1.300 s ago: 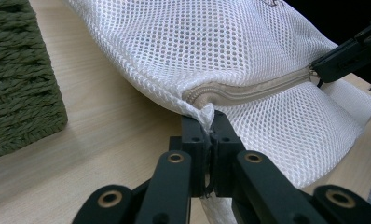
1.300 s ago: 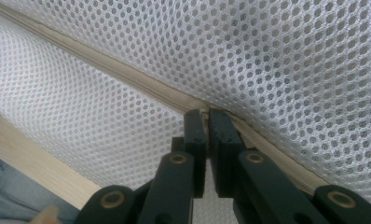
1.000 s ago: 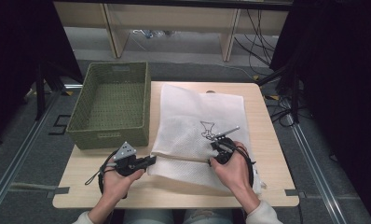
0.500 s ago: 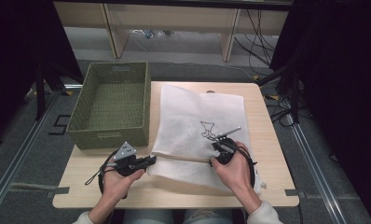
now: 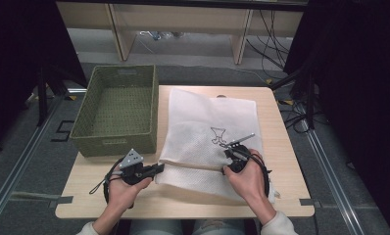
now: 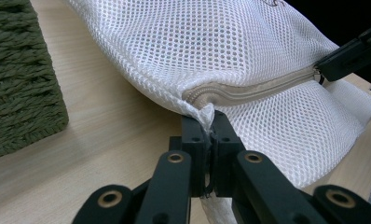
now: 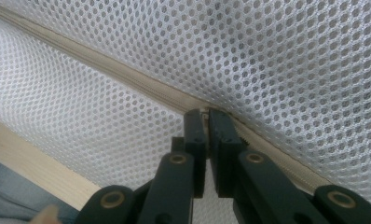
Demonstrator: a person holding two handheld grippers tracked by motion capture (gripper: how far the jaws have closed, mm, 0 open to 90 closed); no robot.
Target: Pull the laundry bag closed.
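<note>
A wooden table [image 5: 281, 147] bears a green basket [image 5: 117, 110] and a white mesh bag [image 5: 207, 127].

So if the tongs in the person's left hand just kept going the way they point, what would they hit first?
The left tongs are already shut on the corner of the white mesh zipper bag. Pushed straight on along the zip, they would probably meet the right tongs, though depth is hard to judge.

I see white mesh laundry bag [image 5: 207, 134] flat on worktop [image 5: 281, 147], beige zipper [image 6: 263, 88] closed along near edge, small dark print at centre.
</note>
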